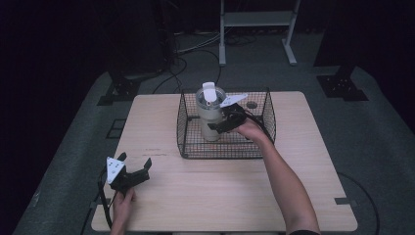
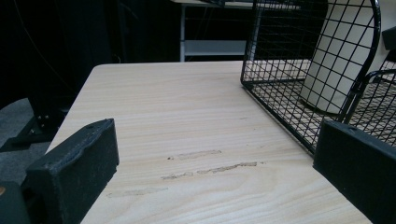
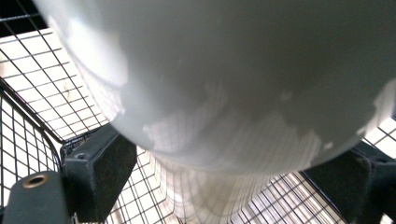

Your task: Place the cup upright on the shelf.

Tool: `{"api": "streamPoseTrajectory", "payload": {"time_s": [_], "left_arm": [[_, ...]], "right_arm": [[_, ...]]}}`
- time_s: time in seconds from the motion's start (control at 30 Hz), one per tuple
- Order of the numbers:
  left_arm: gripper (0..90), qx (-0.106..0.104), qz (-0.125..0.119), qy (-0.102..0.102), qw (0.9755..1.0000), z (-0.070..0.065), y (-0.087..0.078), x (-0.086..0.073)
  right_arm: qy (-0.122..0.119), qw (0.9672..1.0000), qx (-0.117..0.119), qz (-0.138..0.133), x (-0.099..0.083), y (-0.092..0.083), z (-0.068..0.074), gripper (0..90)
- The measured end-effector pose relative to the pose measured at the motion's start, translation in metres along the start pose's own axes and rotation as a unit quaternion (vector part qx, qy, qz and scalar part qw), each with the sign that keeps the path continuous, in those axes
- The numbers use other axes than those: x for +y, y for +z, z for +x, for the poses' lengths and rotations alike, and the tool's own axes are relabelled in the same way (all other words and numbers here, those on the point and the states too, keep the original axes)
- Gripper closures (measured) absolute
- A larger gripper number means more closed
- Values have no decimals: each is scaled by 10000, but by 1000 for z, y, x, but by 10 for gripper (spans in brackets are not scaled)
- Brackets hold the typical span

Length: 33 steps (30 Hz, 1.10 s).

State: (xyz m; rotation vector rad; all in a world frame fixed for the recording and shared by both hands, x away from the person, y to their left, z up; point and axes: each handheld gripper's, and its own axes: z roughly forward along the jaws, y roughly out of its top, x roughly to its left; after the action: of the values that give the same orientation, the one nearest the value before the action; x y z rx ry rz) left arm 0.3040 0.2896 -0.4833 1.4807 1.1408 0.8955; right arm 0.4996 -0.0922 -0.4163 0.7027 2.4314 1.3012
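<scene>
Gripping the cream tumbler [image 1: 209, 115] upright inside the wire basket [image 1: 188, 147], the right gripper [image 1: 220, 125] has its jaws closed on the body and should stay level, while the left gripper [image 1: 133, 165] rests open, empty, near-left.

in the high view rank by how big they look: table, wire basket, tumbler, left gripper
1. table
2. wire basket
3. and 4. tumbler and left gripper: they look about alike, and the gripper lies nearer the camera, so I won't rank them.
</scene>
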Motion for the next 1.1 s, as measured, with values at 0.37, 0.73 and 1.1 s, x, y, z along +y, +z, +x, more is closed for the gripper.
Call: {"api": "streamPoseTrajectory", "payload": {"time_s": [0.37,0.73,1.1], "left_arm": [[0,-9,1,31,10000,0,0,0],[0,-8,3,35,10000,-1,0,0],[0,-8,9,30,10000,-1,-1,0]], "right_arm": [[191,9997,-13,135,0,-12,0,136],[499,9985,-72,193,4,-31,2,134],[566,9979,-242,221,8,-50,4,132]]}}
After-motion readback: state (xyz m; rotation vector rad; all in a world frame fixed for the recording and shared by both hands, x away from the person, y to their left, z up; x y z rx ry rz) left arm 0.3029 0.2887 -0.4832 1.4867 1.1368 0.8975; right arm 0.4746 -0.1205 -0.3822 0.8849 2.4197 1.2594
